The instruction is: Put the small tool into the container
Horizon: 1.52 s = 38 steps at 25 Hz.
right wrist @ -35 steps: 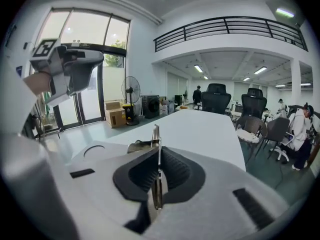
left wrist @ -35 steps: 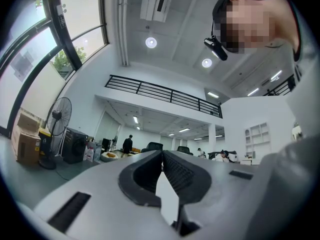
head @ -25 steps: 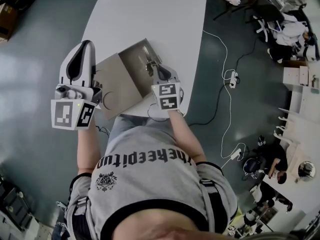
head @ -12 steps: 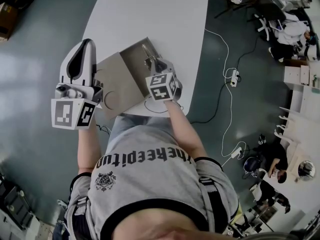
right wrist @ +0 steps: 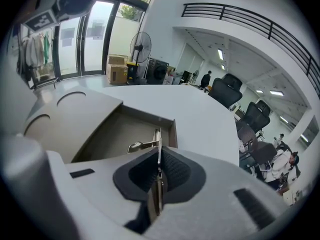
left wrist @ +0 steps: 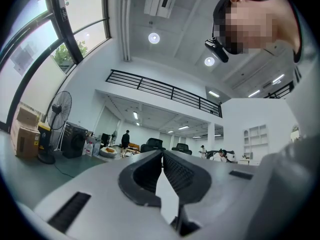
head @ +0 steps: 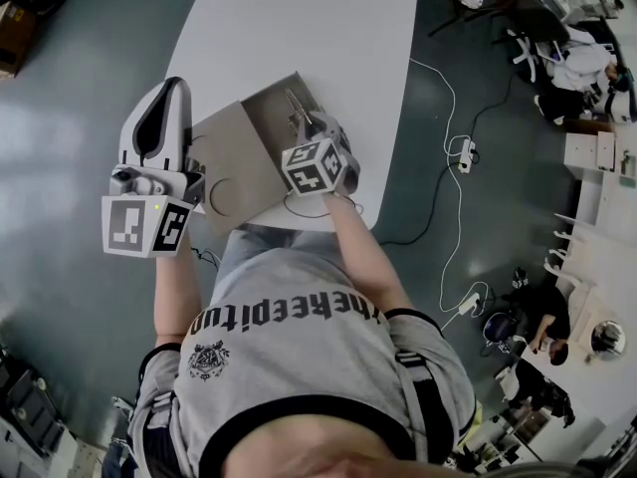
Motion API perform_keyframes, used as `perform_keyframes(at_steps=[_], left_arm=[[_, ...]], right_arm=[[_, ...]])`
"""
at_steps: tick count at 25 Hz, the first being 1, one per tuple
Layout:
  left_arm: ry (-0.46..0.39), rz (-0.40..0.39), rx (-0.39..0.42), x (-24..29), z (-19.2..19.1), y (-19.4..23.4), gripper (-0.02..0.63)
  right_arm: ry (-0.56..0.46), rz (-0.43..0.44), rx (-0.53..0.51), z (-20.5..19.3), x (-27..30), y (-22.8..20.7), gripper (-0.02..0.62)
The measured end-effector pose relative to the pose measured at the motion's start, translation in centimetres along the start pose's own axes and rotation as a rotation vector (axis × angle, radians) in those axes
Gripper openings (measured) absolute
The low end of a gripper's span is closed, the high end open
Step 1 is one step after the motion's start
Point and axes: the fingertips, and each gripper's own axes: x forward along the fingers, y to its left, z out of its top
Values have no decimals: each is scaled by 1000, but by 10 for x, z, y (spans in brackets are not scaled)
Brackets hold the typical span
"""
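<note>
A small metal tool (right wrist: 156,140) sticks out from between the jaws of my right gripper (right wrist: 159,156), which is shut on it. In the head view the right gripper (head: 307,124) holds the tool (head: 295,104) over the open grey box (head: 261,118) on the white table. The tool's tip hangs above the box's hollow (right wrist: 117,134). The box's lid (head: 231,172) lies flat to the left. My left gripper (head: 170,88) is raised off the table's left edge, pointing up. In its own view the left gripper (left wrist: 162,153) is shut with nothing in it.
The white table (head: 299,28) stretches away beyond the box. Its near edge runs just under my right gripper. A white cable (head: 445,137) and a power strip (head: 464,154) lie on the floor to the right. Desks, chairs and people stand at the far right.
My right gripper has moved forward and a little left over the box with the tool in it, and its marker cube has turned. The left gripper has stayed put.
</note>
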Motion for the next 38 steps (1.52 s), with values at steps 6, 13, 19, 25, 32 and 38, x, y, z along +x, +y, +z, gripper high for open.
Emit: perform_keyframes(at_steps=[6, 13, 19, 25, 32, 38], left_arm=[[-8, -4, -2, -4, 0, -5, 12], [-8, 11, -2, -8, 3, -1, 12], [-8, 15, -1, -13, 4, -6, 12], [-13, 9, 5, -14, 6, -18, 12], [-22, 9, 15, -20, 7, -45, 12], [-42, 34, 30, -36, 15, -72, 12]], right_arm=[[1, 40, -47, -6, -1, 16, 23], [5, 99, -63, -8, 2, 34, 77], [-17, 136, -36, -9, 0, 41, 102], [-88, 227, 107, -3, -15, 39, 130], [-233, 234, 248, 7, -50, 18, 4], [-321, 252, 246, 10, -88, 5, 3]])
